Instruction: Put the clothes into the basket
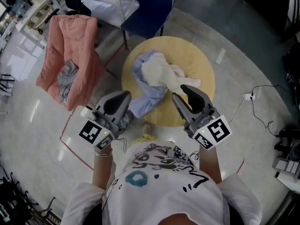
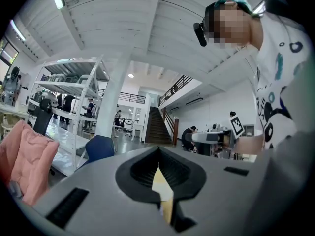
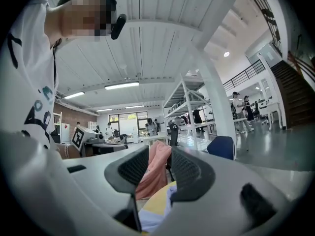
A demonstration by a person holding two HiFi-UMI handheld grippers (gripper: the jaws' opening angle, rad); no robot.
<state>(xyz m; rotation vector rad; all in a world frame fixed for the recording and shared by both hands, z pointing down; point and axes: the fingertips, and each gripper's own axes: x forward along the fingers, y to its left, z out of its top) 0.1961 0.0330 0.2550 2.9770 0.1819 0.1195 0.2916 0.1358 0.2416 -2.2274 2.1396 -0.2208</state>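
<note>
A pile of clothes lies on the round wooden table (image 1: 199, 62): a cream garment (image 1: 161, 74) on top of a pale blue one (image 1: 146, 96) that hangs over the near edge. The pink fabric basket (image 1: 70, 50) stands on the floor left of the table, with a grey garment (image 1: 68, 76) inside. My left gripper (image 1: 125, 96) is held level at the table's near-left edge, its jaws together with only a slit between them (image 2: 158, 167). My right gripper (image 1: 183, 93) hovers over the near edge, open and empty (image 3: 157, 165), with the pink basket (image 3: 153, 173) showing through the gap.
A blue chair (image 1: 150, 6) stands behind the table. A cable with a plug (image 1: 248, 96) runs over the floor at the right, toward dark equipment (image 1: 288, 149). Red tape lines (image 1: 77, 151) mark the floor by my feet. Shelving stands at the far left.
</note>
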